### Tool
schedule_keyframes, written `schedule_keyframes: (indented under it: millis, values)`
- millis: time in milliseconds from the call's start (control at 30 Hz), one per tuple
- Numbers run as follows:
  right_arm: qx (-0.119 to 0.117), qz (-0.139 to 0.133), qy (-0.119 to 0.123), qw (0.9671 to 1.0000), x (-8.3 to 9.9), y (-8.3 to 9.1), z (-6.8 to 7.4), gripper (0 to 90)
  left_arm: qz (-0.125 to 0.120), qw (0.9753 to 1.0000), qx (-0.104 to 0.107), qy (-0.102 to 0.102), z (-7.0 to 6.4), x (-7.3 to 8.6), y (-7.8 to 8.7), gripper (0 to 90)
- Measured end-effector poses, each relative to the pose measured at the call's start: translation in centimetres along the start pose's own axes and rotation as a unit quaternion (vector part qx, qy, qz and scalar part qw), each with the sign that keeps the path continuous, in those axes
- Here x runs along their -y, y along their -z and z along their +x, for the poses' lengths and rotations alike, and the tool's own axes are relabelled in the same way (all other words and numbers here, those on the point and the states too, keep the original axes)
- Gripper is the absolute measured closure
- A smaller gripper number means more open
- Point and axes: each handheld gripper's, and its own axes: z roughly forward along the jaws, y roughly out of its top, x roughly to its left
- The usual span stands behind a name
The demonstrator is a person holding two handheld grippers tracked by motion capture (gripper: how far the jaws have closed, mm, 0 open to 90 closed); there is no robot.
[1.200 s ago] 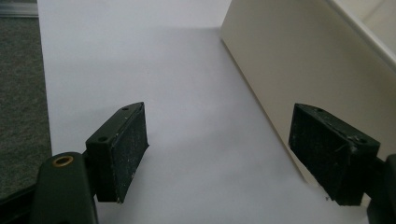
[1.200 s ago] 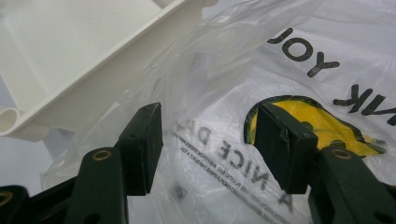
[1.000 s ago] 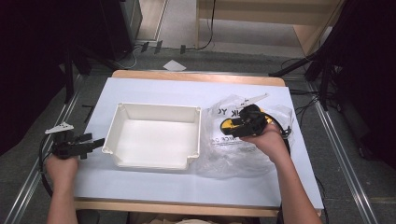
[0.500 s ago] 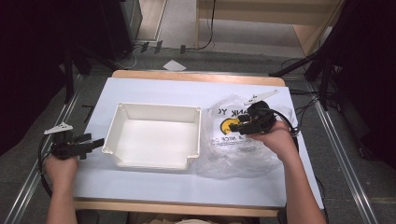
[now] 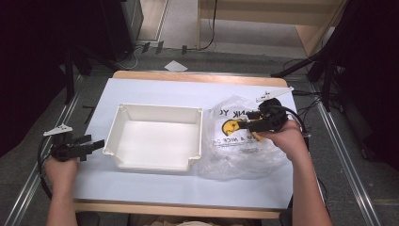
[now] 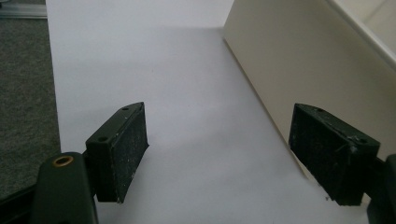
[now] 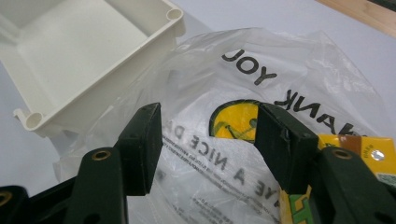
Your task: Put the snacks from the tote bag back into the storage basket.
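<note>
Hovering over the clear plastic bag (image 5: 237,141) at the right of the high view, the right gripper (image 7: 208,135) has its jaws spread wide above the yellow smiley print (image 7: 233,120), gripping nothing. At lower left, the left gripper (image 5: 96,144) is gaping too, just beside the white tray (image 5: 117,127) and holding nothing.

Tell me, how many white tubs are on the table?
1. The white tub sits mid-table, between the left hand-held gripper and the clear plastic bag, where the right hand-held gripper hovers. The bag touches its right side and could hide small items.
</note>
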Motion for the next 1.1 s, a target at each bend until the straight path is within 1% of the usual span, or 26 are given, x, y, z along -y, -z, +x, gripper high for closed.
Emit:
schedule_keyframes:
  millis: [67,100,333,367,600,633,933,1100]
  values:
    - [0.000,-0.001,0.000,1.0000,0.0,0.1,0.0,42.7,0.000,1.0000,0.001,0.001,0.0,0.0,0.0,20.8]
    - [0.003,-0.004,-0.003,1.0000,0.1,0.5,-0.2,42.7,0.000,1.0000,0.002,-0.001,0.0,0.0,-0.1,20.8]
    - [0.011,-0.011,-0.011,0.9998,0.4,1.5,-0.8,42.8,0.002,1.0000,0.002,-0.002,-0.1,-0.2,-0.2,20.8]
    - [0.017,-0.014,-0.016,0.9996,0.5,1.9,-1.2,42.8,0.003,1.0000,0.003,-0.003,-0.1,-0.2,-0.3,20.8]
    - [0.027,-0.020,-0.030,0.9990,1.0,2.8,-2.0,42.6,0.003,1.0000,0.004,-0.003,-0.1,-0.4,-0.6,20.8]
    - [0.033,-0.020,-0.037,0.9986,1.2,3.1,-2.3,42.5,0.004,1.0000,0.005,-0.004,-0.1,-0.4,-0.7,20.8]
    - [0.047,-0.017,-0.050,0.9975,1.9,3.1,-3.6,42.3,0.002,1.0000,0.007,-0.005,-0.1,-0.6,-0.8,20.8]
    - [0.052,-0.017,-0.065,0.9964,2.4,3.2,-4.4,42.0,0.002,1.0000,0.007,-0.005,-0.1,-0.5,-0.7,20.8]
